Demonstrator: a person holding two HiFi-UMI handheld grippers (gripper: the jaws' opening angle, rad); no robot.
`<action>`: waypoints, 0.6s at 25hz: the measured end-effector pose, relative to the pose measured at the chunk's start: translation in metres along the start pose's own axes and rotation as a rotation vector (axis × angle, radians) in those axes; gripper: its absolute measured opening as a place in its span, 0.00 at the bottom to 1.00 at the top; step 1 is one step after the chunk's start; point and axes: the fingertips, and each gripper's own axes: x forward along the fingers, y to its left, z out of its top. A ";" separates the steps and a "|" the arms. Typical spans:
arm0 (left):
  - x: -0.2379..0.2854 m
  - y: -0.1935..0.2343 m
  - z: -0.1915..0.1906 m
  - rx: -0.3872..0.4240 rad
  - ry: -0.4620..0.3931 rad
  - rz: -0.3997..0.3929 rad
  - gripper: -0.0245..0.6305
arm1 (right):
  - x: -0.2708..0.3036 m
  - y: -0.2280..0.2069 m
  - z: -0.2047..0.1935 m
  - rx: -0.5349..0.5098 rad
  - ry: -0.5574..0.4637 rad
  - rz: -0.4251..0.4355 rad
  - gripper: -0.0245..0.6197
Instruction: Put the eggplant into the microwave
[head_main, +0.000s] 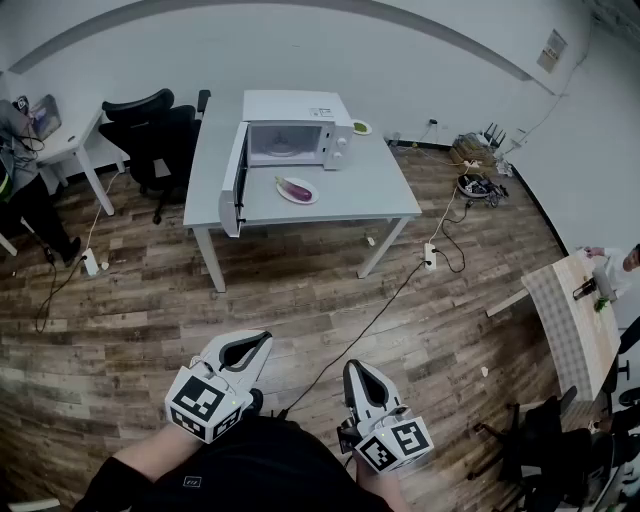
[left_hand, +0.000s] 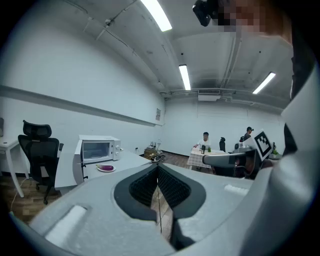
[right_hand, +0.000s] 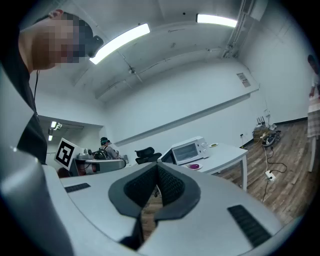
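Long purple eggplant (head_main: 296, 187) on a plate (head_main: 312, 196)
It lay at the microwave's (head_main: 295, 140) 6 o'clock. Left gripper (head_main: 264, 339) and right gripper (head_main: 353, 366) jaws were pressed together.

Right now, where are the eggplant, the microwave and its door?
eggplant (head_main: 296, 187), head view, middle of its purple body.
microwave (head_main: 295, 105), head view, its white top.
door (head_main: 238, 180), head view, its open edge.

1. The left gripper (head_main: 252, 345) is held low before the person's torso, angled forward and slightly right, its marker cube (head_main: 205, 402) nearest the body.
2. Its fingers (left_hand: 142, 187) are pressed together with nothing between them.
3. The right gripper (head_main: 356, 372) is near it, pointing forward, its own cube (head_main: 397, 443) at the rear.
4. Its fingers (right_hand: 172, 186) likewise meet, gripping nothing.
5. The left forearm (head_main: 130, 470), dark-sleeved, is drawn in close.
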 end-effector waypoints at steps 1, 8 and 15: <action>0.001 -0.001 0.000 0.001 0.000 -0.002 0.05 | -0.001 0.000 0.000 -0.001 0.002 0.000 0.06; 0.003 -0.015 0.000 0.003 0.001 -0.007 0.05 | -0.018 -0.006 -0.001 -0.001 0.007 -0.018 0.06; 0.007 -0.042 -0.001 0.009 -0.007 -0.009 0.05 | -0.048 -0.013 -0.005 0.057 -0.006 0.004 0.06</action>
